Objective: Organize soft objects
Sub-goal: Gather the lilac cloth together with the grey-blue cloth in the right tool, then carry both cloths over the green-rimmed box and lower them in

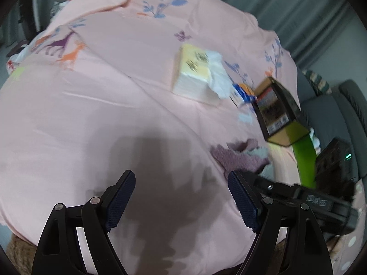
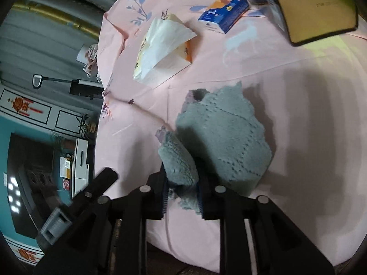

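Black fingers of the right gripper (image 2: 182, 194) are framing a fold of the grey fluffy cloth (image 2: 223, 142) at the bottom of the right wrist view. Whether the pads are pressing on that fold I cannot tell; the fold is sitting between them and filling the narrow gap. Most of the cloth is lying crumpled on the pink printed bedsheet (image 2: 309, 114), with a mauve edge peeking out at its far and left sides.

Beyond the cloth, an opened tissue pack (image 2: 164, 48) with a white sheet sticking out is resting on the sheet, and a blue tissue packet (image 2: 223, 16) is lying further off to its right. A dark-rimmed, yellowish box (image 2: 316, 6) is sitting at the top right corner.

From the left wrist view, the left gripper (image 1: 181, 201) is hovering over bare sheet with its jaws spread wide and nothing between them. The same cloth (image 1: 238, 158) is showing as a mauve and grey heap just beyond its right finger, and the right gripper's black body is reaching in from the right.
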{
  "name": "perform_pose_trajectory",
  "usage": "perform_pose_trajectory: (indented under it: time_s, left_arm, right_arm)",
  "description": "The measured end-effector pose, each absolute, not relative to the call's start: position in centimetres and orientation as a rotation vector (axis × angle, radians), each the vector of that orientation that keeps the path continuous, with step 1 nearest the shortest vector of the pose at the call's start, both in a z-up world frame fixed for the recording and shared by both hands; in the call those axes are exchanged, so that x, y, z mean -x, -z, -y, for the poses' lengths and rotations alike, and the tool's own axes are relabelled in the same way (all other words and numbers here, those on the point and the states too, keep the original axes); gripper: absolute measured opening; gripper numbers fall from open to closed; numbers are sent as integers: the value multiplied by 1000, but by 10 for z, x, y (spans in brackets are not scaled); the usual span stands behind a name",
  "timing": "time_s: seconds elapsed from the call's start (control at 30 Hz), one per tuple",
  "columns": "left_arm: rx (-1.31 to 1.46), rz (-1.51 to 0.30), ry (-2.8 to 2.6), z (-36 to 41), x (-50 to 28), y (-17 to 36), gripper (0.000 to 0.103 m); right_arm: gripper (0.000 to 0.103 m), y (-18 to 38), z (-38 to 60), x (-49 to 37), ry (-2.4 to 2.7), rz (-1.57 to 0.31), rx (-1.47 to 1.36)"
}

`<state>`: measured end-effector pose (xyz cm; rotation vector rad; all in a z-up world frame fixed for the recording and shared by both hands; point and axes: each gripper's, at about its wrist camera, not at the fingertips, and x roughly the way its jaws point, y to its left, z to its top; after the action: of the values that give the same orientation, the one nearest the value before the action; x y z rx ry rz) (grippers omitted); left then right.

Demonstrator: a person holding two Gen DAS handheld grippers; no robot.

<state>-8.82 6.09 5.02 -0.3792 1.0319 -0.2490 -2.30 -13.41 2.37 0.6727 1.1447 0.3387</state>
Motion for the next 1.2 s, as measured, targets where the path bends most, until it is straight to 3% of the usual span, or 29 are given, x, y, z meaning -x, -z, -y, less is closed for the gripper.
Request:
perform_pose_trajectory:
  time_s: [0.07, 0.13, 0.27, 0.4, 0.5, 0.7, 0.8, 0.87, 0.93, 1.2]
  left_arm:
    - [385, -1057, 281, -47, 85, -46, 83]
    - [393, -1073, 319, -36, 82, -42, 83]
    - [361, -1113, 352, -14, 76, -31, 83]
    - [361, -1090, 411, -4, 77, -37, 83]
    - [404, -1108, 463, 4, 75, -36, 83]
    - [327, -1108, 491, 21, 75, -32, 82]
    - [278, -1108, 507, 30, 72, -31, 62]
    - [281, -1111, 538, 36, 72, -30, 41]
    - [282, -1112, 572, 44, 73, -32, 32]
    - [199, -1003, 660, 79, 85, -82, 30]
  right_arm:
    - [61, -40, 135, 30, -314, -1102, -632]
    - [76, -57, 140, 37, -246, -1048, -570]
    - [76, -63, 162, 44, -143, -984, -505]
    - [76, -44, 191, 42, -141, -1022, -612]
    - [72, -27, 198, 38, -194, -1055, -701]
    - [44, -12, 191, 35, -268, -1073, -799]
    - [33, -2, 189, 29, -296, -1088, -838]
    - [27, 2, 191, 29, -305, -1083, -865]
    - [25, 2, 194, 32, -315, -1076, -886]
    - [23, -48, 221, 63, -314, -900, -865]
